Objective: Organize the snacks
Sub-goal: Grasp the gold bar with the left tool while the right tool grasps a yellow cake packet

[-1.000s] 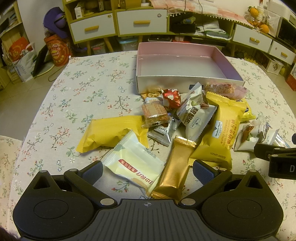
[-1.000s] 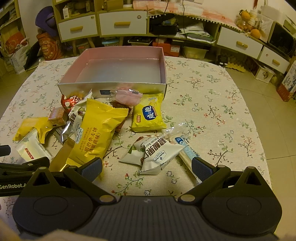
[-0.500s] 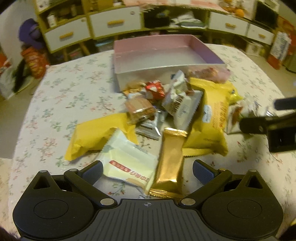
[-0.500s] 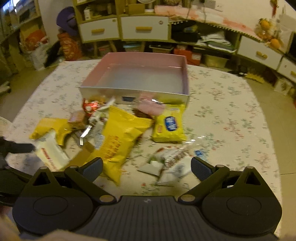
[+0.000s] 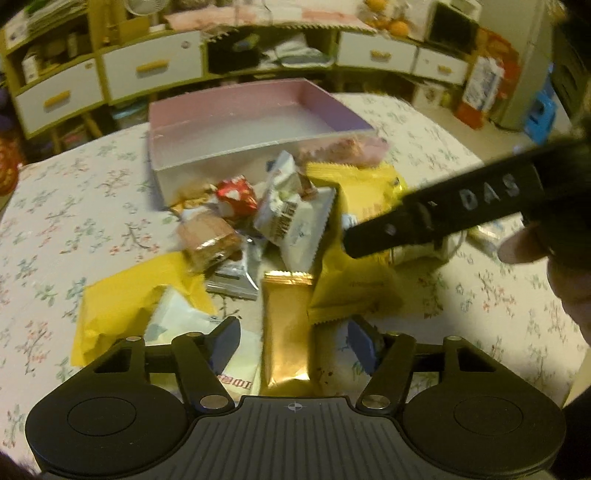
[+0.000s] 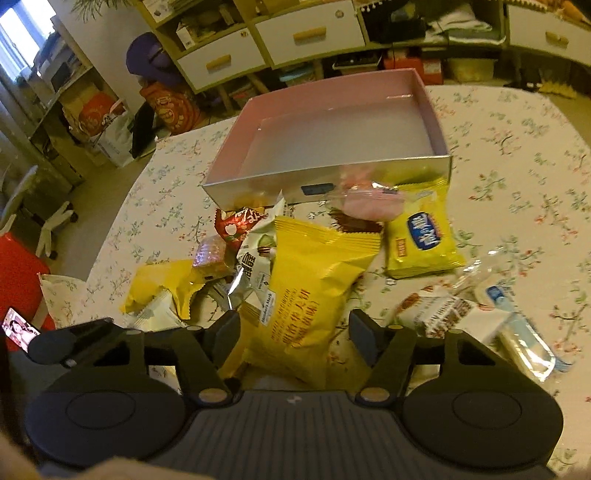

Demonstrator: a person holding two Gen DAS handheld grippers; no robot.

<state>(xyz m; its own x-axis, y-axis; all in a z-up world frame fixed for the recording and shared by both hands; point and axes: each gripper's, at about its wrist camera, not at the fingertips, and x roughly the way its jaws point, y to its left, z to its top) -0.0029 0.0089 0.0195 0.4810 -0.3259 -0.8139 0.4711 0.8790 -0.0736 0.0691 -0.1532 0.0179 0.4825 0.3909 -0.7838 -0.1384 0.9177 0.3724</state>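
A heap of snack packets lies on the floral tablecloth (image 5: pixel 92 206) in front of a pink-lined box (image 5: pixel 221 166), which holds nothing that I can see. My left gripper (image 5: pixel 294 343) hangs over a gold packet (image 5: pixel 286 325). Its jaws are closing, with the packet between them and a gap on each side. My right gripper (image 6: pixel 295 332) straddles the near end of a large yellow bag (image 6: pixel 306 280). Its jaws are closing too, and the pads stand just off the bag's edges. In the left wrist view the right gripper (image 5: pixel 461 206) crosses above the same yellow bag (image 5: pixel 354 273).
A flat yellow packet (image 5: pixel 122 295), a white packet (image 5: pixel 177 321), a red packet (image 5: pixel 236 192) and a small yellow packet (image 6: pixel 421 236) lie around. A clear packet (image 6: pixel 517 332) is at the right. White drawers (image 6: pixel 306 33) stand beyond the table, a red stool (image 6: pixel 18 280) at the left.
Both pairs of jaws have narrowed from wide open. The right gripper slid left until the large yellow bag lay between its fingers. The left gripper rolled and now frames the gold packet.
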